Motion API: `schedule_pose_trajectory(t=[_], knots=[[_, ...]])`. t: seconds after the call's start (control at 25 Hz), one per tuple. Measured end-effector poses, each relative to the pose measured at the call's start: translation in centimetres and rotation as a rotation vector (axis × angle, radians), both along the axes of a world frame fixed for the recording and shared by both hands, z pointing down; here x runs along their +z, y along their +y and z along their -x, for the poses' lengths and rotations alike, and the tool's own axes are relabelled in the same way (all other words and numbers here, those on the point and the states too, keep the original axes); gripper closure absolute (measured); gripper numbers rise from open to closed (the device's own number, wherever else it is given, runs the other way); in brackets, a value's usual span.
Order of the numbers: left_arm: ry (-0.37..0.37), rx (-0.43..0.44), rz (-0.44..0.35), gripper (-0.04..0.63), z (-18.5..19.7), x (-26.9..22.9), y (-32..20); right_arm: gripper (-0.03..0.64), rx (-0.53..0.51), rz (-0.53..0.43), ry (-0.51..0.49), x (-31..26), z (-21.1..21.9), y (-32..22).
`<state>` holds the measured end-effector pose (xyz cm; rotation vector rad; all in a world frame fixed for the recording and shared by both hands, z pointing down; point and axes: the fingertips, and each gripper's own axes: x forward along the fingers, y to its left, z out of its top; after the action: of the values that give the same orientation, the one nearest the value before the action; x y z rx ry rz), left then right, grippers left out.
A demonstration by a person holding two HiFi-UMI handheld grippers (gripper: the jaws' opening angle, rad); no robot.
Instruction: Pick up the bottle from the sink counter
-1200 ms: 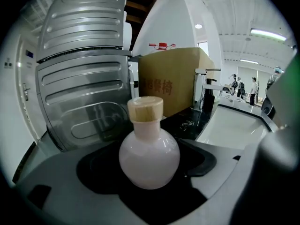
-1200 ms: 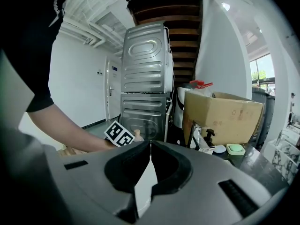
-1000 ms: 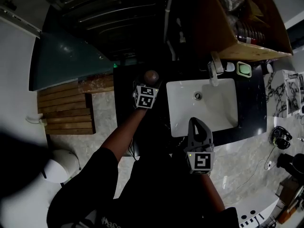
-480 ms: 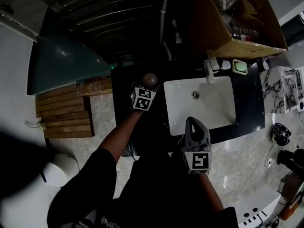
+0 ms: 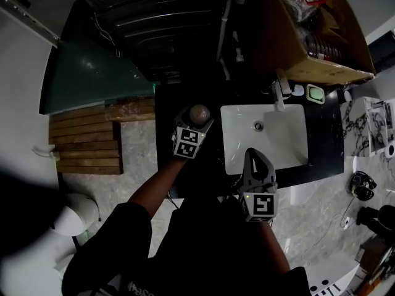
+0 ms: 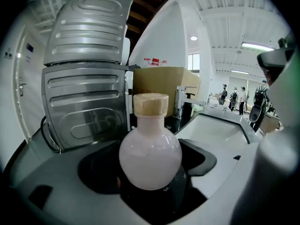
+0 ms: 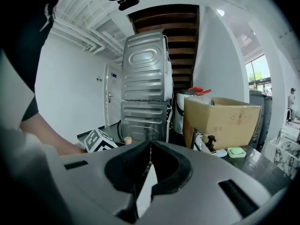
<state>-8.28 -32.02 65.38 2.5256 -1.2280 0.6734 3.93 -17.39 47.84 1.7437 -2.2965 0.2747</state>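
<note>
Over the last second the left gripper point(image 5: 195, 121) has slid a little back toward the person, away from the wall. The bottle point(image 6: 150, 156) has come along with it, and its cap looks slightly larger from above. I take that to mean the grasp has been made and the lift is starting, though I can't tell whether the base has cleared the counter point(image 5: 324, 134).

The left jaws are clamped on the bottle's round belly, one dark pad on each side. The bottle stands upright between them, tan cap uppermost, just to the left of the sink point(image 5: 290, 153). The right gripper point(image 7: 149, 161) has barely moved. It hangs over the sink's near edge with its jaws drawn together to a thin slit and nothing between them.

From overhead the bottle is no more than a brownish dot beyond the marker cube. That view does show where it sits on the dark counter, beside the white basin. The left gripper view gives what the overhead view lacks: pale pink, flask-shaped glass, the squeeze low on the bulb, and the stacked steel appliance point(image 6: 84, 102) close behind. The right gripper view adds the cardboard box point(image 7: 220, 118) and a green soap dish point(image 7: 236, 152) at the back. It shows no more of the bottle than its cap.
</note>
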Motion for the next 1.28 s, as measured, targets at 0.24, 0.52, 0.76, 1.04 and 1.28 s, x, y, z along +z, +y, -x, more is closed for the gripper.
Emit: schedule_pose_trajectory(t=[0.24, 0.52, 0.76, 1.04, 1.28], knots=[[0.051, -0.008, -0.019, 0.216, 0.9, -4.8, 4.2, 0.578, -0.029, -0.020, -0.052, -0.9, 1.5, -0.2], [0.120, -0.036, -0.044, 0.216, 0.7, -10.3, 9.9, 0.578, -0.102, -0.069, -0.069, -1.9, 2.7, -0.3], [0.104, -0.095, -0.098, 0.216, 0.3, -14.0, 13.4, 0.578, -0.139, -0.080, -0.084, -2.4, 1.2, 0.4], [0.104, -0.160, -0.146, 0.216, 0.5, -16.8, 15.3, 0.578, -0.177, -0.082, -0.089, -3.2, -0.8, 0.9], [0.114, -0.236, -0.154, 0.216, -0.6, -17.7, 15.9, 0.578, -0.218, -0.086, -0.069, -3.9, -3.3, 0.9]])
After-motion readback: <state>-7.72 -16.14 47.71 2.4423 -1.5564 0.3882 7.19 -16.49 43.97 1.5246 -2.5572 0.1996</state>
